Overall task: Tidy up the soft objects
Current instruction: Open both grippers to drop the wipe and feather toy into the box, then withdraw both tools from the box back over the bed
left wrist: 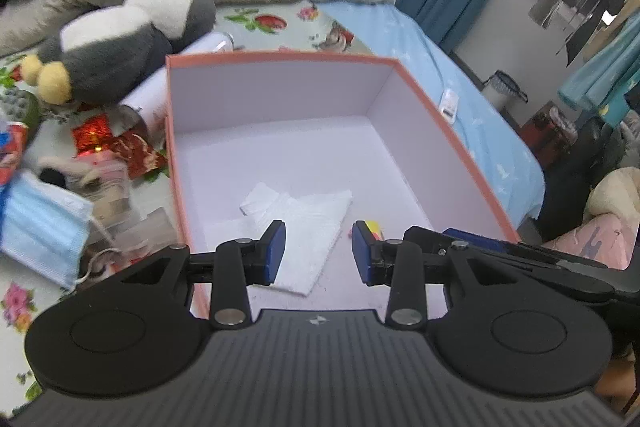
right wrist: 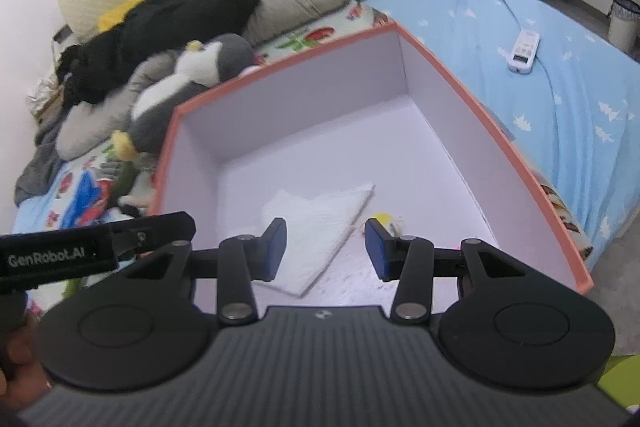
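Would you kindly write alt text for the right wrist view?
An open tool hovers, holding nothing, over a pink-rimmed box on a bed. A folded white cloth lies inside the box, and a penguin plush sits beyond it, with a remote on the blue sheet.

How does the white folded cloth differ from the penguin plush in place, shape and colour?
The white folded cloth lies inside the orange box; the penguin plush lies outside it, on the bed beside the box. The cloth is flat; the plush is bulky and rounded. The cloth is plain white; the plush is grey, white and yellow. Both look soft.
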`<state>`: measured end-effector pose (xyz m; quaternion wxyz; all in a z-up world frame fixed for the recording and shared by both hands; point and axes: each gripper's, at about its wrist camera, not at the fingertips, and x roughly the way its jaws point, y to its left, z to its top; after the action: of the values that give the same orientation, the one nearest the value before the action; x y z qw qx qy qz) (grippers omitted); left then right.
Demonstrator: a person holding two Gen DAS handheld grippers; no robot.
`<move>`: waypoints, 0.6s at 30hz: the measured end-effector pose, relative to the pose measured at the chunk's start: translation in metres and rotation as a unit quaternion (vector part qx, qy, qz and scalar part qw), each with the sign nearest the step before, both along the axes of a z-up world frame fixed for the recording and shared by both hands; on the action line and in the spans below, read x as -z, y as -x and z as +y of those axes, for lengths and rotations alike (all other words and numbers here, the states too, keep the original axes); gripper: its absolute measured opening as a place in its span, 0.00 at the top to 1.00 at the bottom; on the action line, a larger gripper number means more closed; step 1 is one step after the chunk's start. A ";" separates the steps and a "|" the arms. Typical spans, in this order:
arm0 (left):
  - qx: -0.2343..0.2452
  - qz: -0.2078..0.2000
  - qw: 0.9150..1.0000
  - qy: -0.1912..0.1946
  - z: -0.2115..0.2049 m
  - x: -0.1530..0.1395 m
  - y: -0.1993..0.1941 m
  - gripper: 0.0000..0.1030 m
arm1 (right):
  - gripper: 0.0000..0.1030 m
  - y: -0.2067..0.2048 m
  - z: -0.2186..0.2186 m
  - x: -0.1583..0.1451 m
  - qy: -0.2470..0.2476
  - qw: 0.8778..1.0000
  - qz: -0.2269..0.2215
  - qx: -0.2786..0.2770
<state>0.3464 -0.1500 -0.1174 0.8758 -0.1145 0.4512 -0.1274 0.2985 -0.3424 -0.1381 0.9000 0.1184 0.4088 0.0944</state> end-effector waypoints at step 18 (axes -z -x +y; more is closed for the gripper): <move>-0.033 -0.089 0.995 0.007 0.039 -0.083 0.153 0.59 | 0.55 0.114 0.028 -0.063 -0.008 0.996 -0.084 -0.033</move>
<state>0.1938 -0.1106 -0.0340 0.9152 -0.1239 0.3667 -0.1119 0.1843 -0.3147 -0.0752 0.9265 0.1040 0.3349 0.1366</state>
